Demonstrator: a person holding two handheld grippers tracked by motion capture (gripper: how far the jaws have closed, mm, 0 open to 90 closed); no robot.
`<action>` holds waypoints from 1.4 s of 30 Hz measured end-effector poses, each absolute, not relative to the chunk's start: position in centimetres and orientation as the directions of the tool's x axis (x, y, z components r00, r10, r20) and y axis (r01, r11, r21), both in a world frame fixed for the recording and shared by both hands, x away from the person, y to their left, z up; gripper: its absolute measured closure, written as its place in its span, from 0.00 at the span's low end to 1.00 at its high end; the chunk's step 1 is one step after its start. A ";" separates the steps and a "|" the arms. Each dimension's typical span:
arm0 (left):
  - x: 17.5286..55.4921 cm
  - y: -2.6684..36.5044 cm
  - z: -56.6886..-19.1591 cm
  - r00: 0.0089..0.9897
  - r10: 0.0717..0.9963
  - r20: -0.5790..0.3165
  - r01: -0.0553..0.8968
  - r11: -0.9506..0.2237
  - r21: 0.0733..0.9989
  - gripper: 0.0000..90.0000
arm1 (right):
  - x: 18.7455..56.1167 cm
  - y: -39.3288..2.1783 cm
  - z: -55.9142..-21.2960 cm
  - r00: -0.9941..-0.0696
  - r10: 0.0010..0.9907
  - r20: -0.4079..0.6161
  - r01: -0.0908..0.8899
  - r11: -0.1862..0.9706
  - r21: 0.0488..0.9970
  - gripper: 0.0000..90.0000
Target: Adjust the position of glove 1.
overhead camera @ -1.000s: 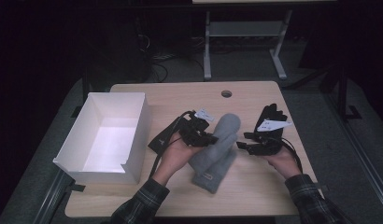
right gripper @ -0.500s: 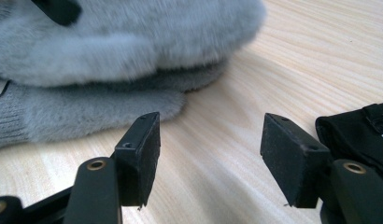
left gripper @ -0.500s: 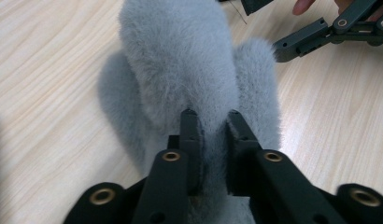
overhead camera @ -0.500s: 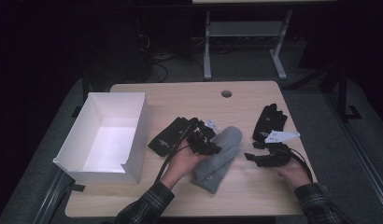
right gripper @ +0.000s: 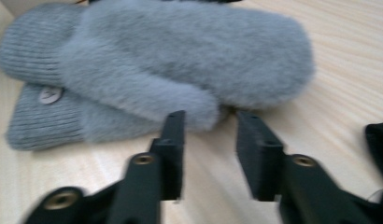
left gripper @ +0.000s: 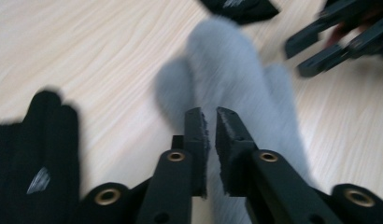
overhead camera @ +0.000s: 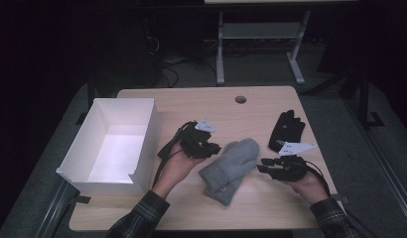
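The grey mittens [overhead camera: 230, 168] lie stacked as a pair near the middle of the counter [overhead camera: 191, 101], cuffs toward the person, fuzzy ends pointing away. In the right tongs view the pair [right gripper: 157, 70] shows one mitten on top of the other, thumbs to the near side, ribbed cuffs at the left. The stacking suggests the pair is being handled as one unit.

The left tongs [overhead camera: 215, 148] sit at the pair's left edge. In the left tongs view the left tongs [left gripper: 210, 122] have their jaws drawn almost together with only a thin gap; whether any fleece is pinched there cannot be told from the blurred frame.

The right tongs [overhead camera: 260, 166] rest just beside the pair's right edge. In the right tongs view the right tongs [right gripper: 209, 122] stand at a middling gap, having just been closing, with bare counter between the jaws and the mitten thumb just beyond the tips. This position appears suited to a pinch on the near edge.

A black glove [overhead camera: 286, 130] lies apart on the right. A white box [overhead camera: 142, 144], open at the top, stands at the left, probably the receptacle.

A small round badge [right gripper: 50, 94] is fixed to the lower cuff; its marking is not legible.
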State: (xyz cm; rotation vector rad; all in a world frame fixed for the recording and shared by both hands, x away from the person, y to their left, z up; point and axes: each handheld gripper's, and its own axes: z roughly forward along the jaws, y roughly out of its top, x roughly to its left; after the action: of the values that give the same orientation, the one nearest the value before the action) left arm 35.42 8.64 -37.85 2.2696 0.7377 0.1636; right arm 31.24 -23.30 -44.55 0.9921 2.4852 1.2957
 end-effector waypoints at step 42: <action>31.8 12.7 -42.3 0.897 0.420 -0.139 0.405 -0.651 0.642 0.93 | 32.6 -21.3 -45.4 -0.766 0.618 0.177 0.517 0.429 0.740 1.00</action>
State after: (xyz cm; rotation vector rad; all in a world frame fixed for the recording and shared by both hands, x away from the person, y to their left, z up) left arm 31.81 12.70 -42.34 2.3522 0.5877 0.0284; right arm 32.65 -21.31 -45.37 1.0187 2.5510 1.2554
